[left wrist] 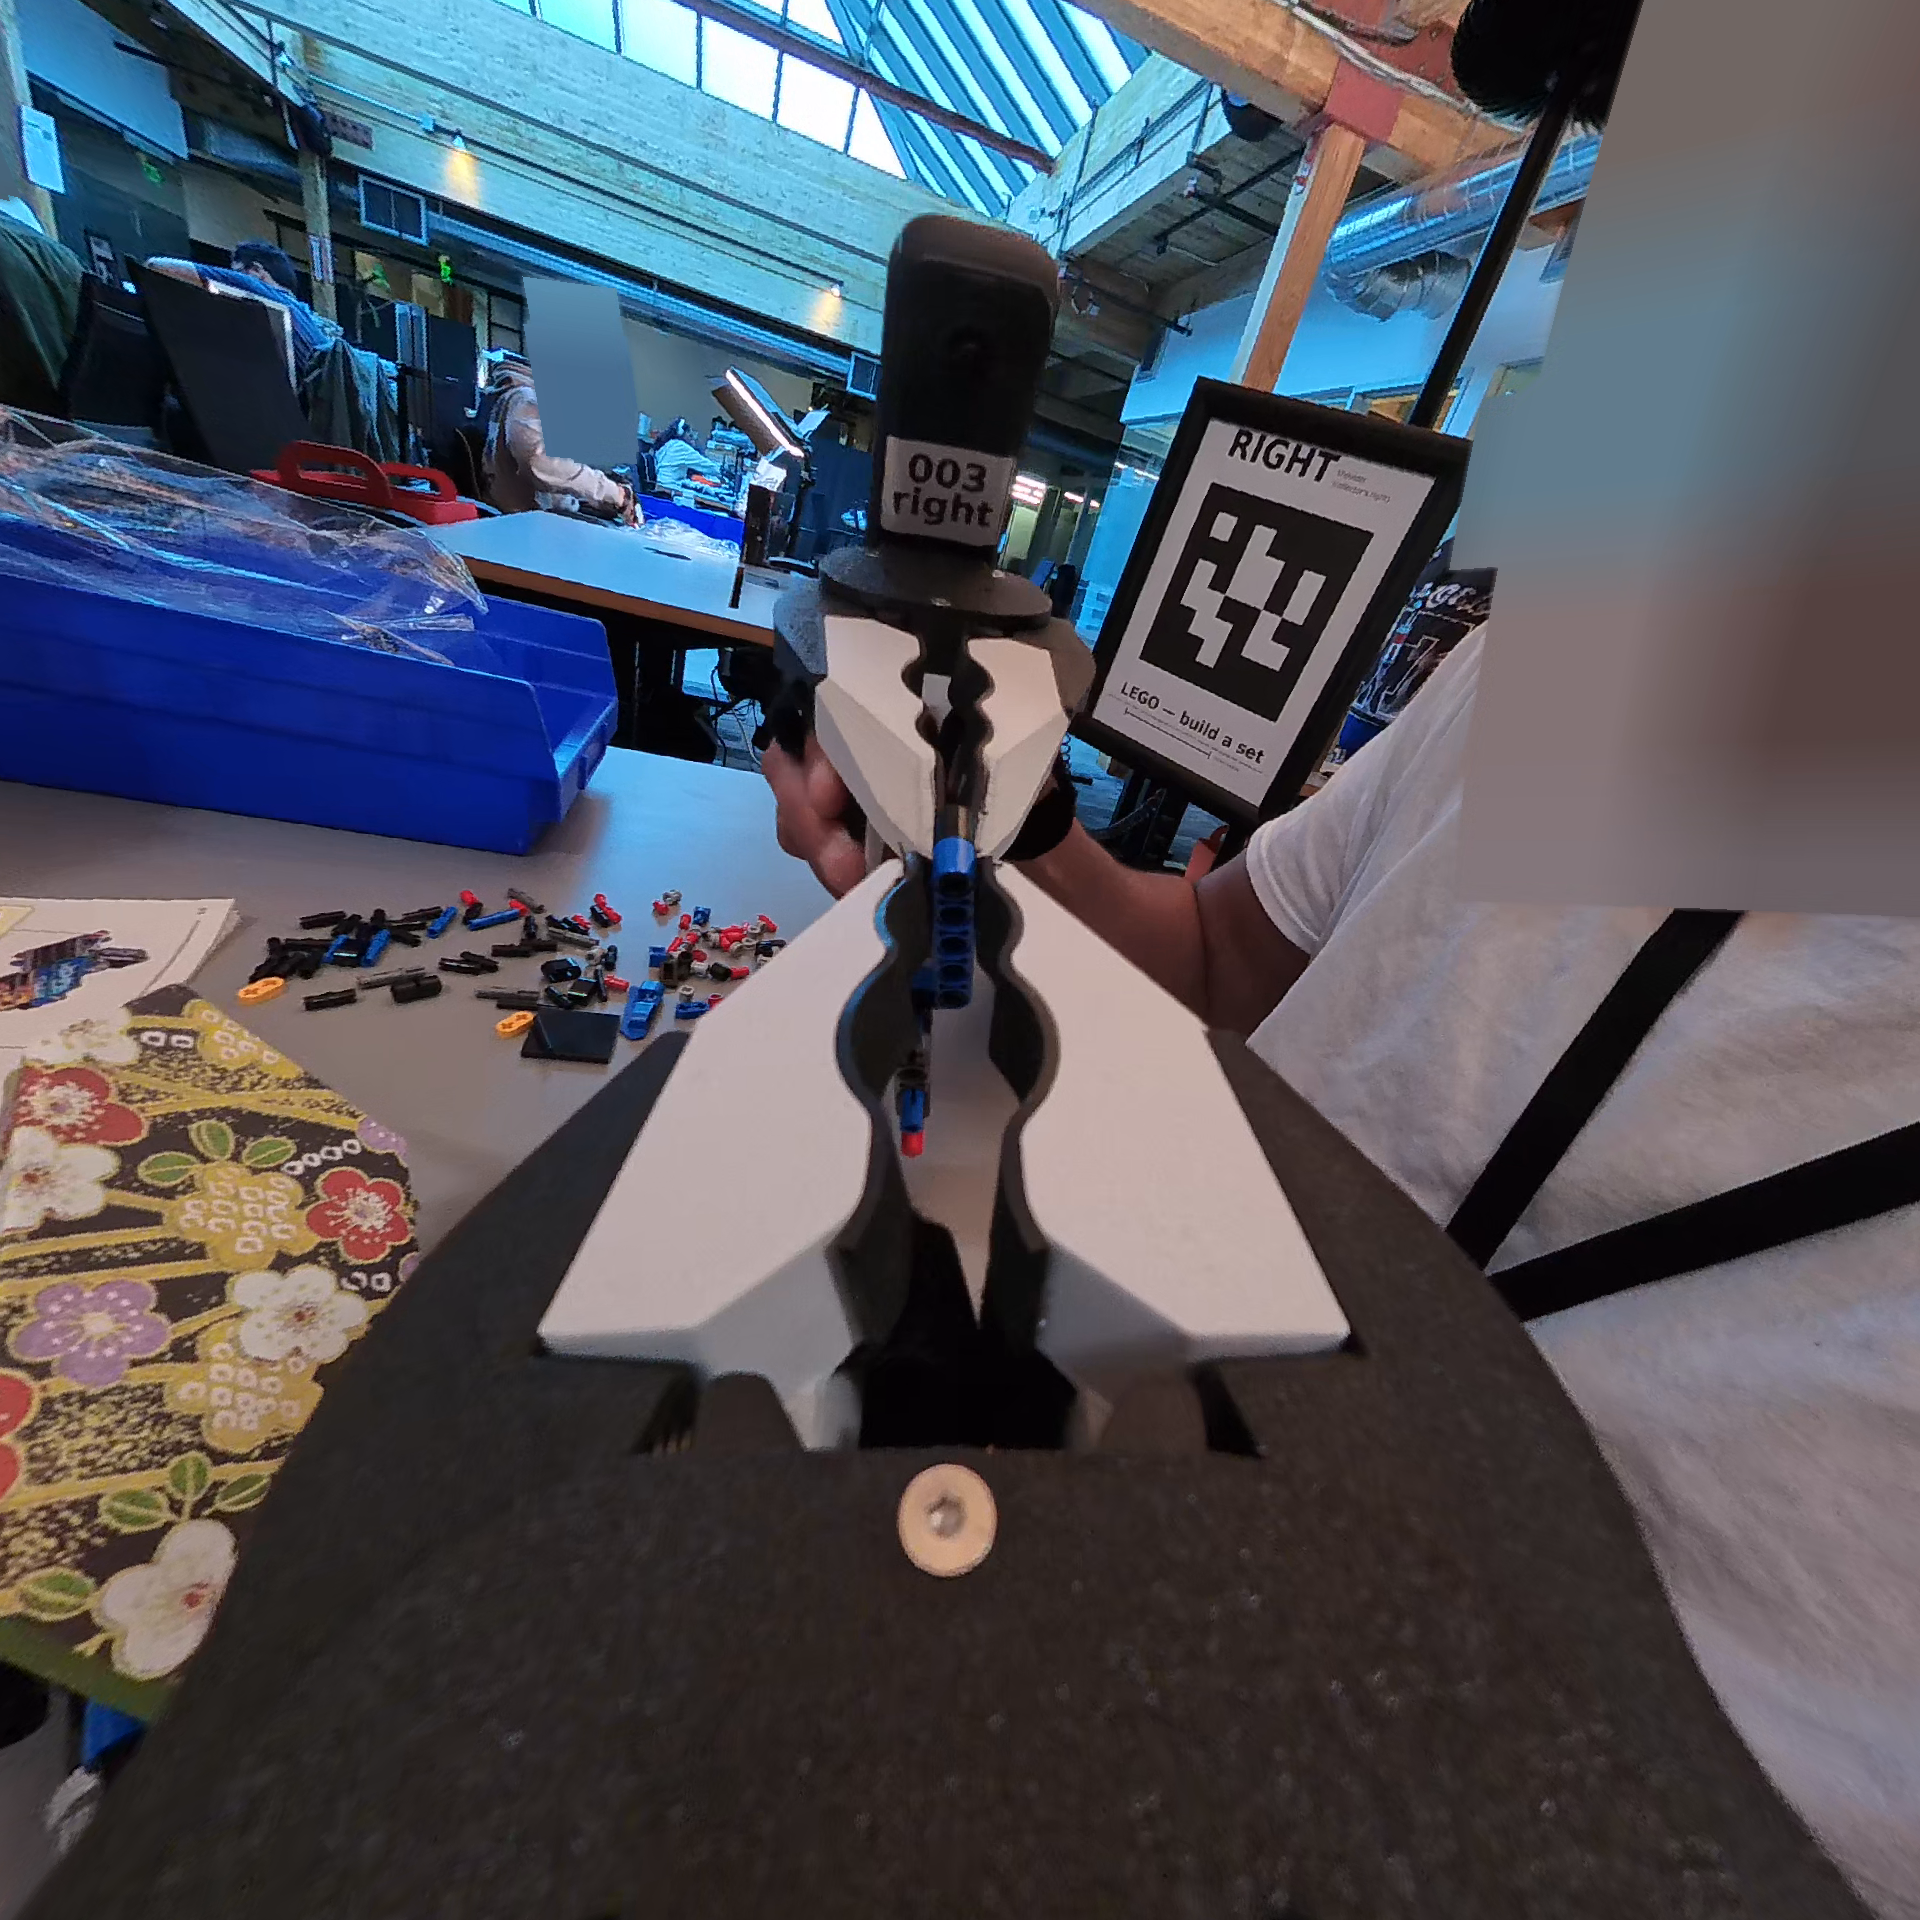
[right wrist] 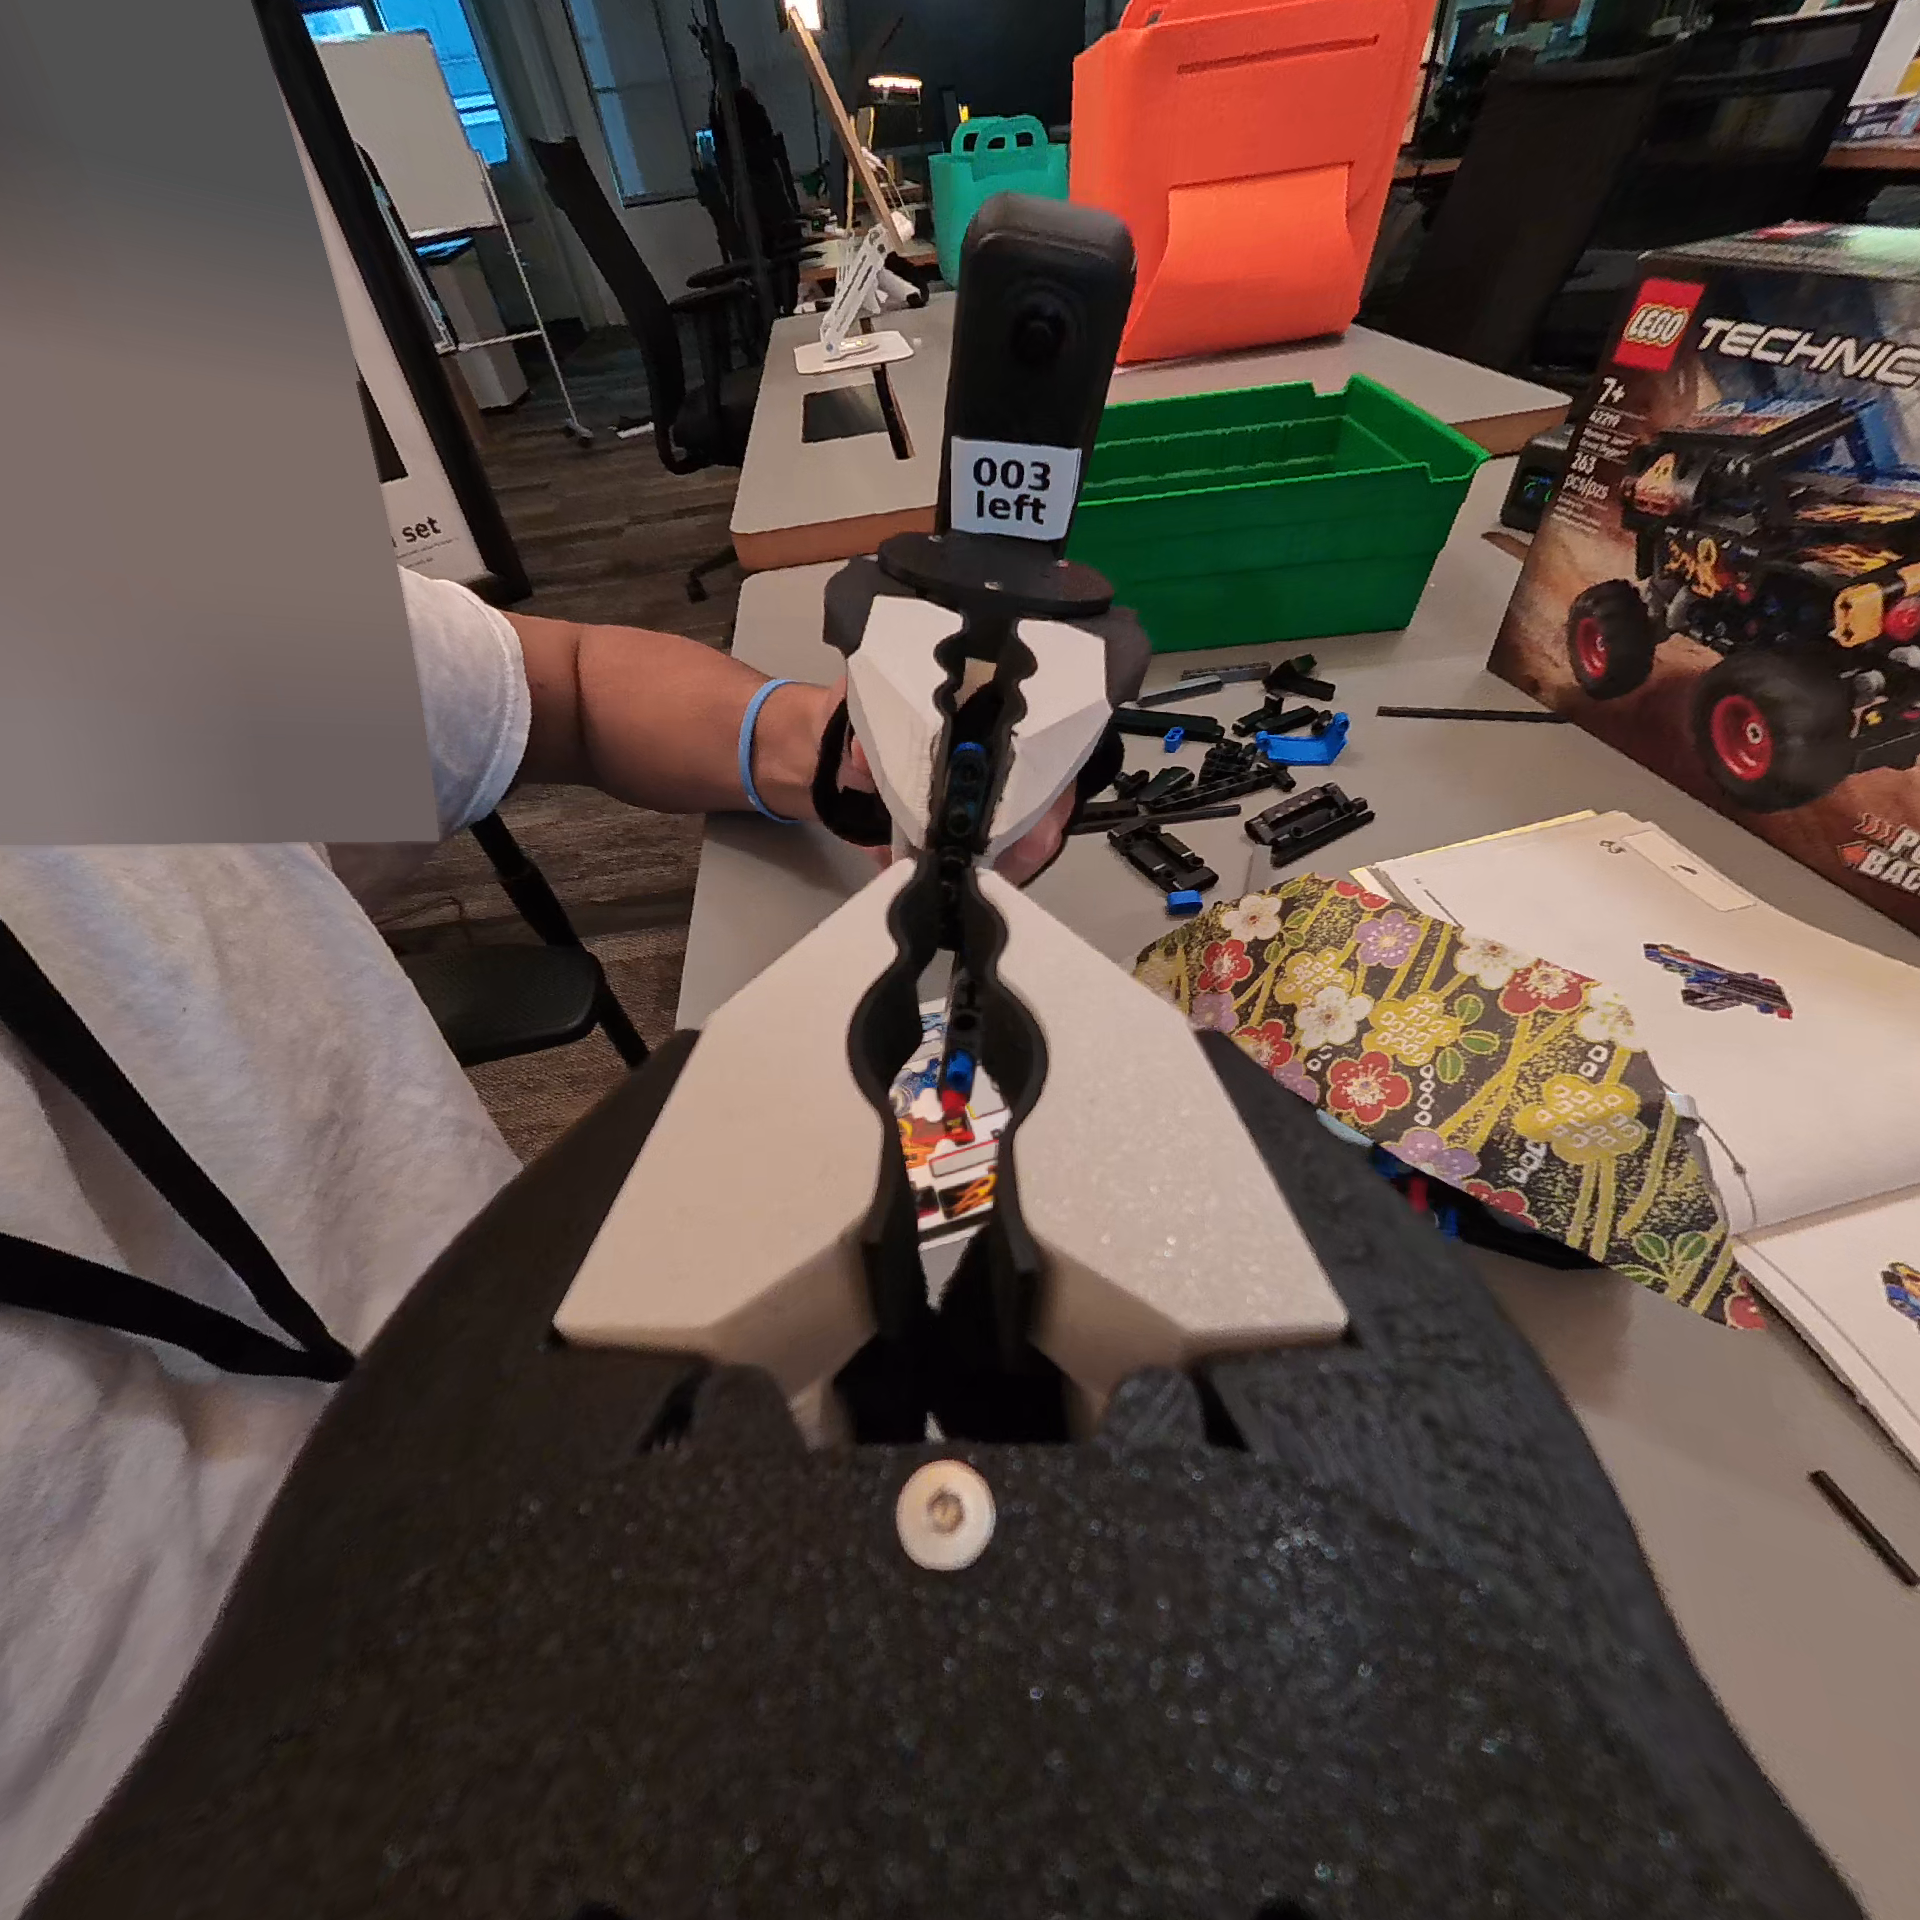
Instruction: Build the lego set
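While both tongs meet tip to tip above the desk (left wrist: 665, 821):
Left tongs (left wrist: 940, 883): clamped on blue beam (left wrist: 951, 925).
Right tongs (right wrist: 951, 883): clamped on the same beam's far end.
Loose pieces (left wrist: 540, 961): scattered on desk, left.

The printed cardboard set box (right wrist: 1756, 540) ran off the right edge. A floral patterned paper sheet (right wrist: 1455, 1049) hid part of the white instruction booklet (right wrist: 1621, 914). Small scattered plastic pieces (left wrist: 540, 956) on the far table were too tiny to identify.
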### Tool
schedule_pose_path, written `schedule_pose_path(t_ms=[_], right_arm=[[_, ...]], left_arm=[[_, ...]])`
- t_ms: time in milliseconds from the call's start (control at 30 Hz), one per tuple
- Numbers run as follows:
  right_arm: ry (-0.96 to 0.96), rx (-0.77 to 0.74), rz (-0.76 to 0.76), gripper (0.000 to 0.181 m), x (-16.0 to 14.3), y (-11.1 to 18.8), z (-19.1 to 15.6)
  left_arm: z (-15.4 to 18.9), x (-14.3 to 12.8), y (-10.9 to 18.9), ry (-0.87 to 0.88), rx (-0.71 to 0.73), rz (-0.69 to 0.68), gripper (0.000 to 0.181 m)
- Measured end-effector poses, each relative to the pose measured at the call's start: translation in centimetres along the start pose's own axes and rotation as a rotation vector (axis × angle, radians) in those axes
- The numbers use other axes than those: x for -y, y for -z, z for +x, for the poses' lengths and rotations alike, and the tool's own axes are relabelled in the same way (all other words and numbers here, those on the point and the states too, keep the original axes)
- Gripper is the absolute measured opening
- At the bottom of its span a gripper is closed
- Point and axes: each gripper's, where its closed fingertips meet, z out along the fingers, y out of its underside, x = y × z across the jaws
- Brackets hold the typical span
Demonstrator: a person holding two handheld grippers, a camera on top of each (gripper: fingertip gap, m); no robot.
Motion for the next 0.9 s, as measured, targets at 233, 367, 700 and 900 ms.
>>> schedule_pose_path(t_ms=[233, 367, 700, 900], right_arm=[[-0.001, 0.001, 0.017, 0.002, 0.3, -0.4, -0.1], [-0.008, -0.009, 0.037, 0.003, 0.3, -0.3, 0.2], [0.206, -0.371, 0.005, 0.026, -0.8, -0.6, 3.3], [0.024, -0.240, 0.053, 0.024, -1.2, -0.9, 2.6]], left_arm=[[0.1, 0.3, 0.0, 0.003, -0.013, 0.041, 0.005], [-0.2, 0.4, 0.0, 0.042, -0.007, 0.032, 0.005], [-5.2, 0.7, 2.1, 0.329, 0.125, 0.135, 0.005], [-2.8, 0.5, 1.2, 0.257, 0.009, 0.070, 0.005]])
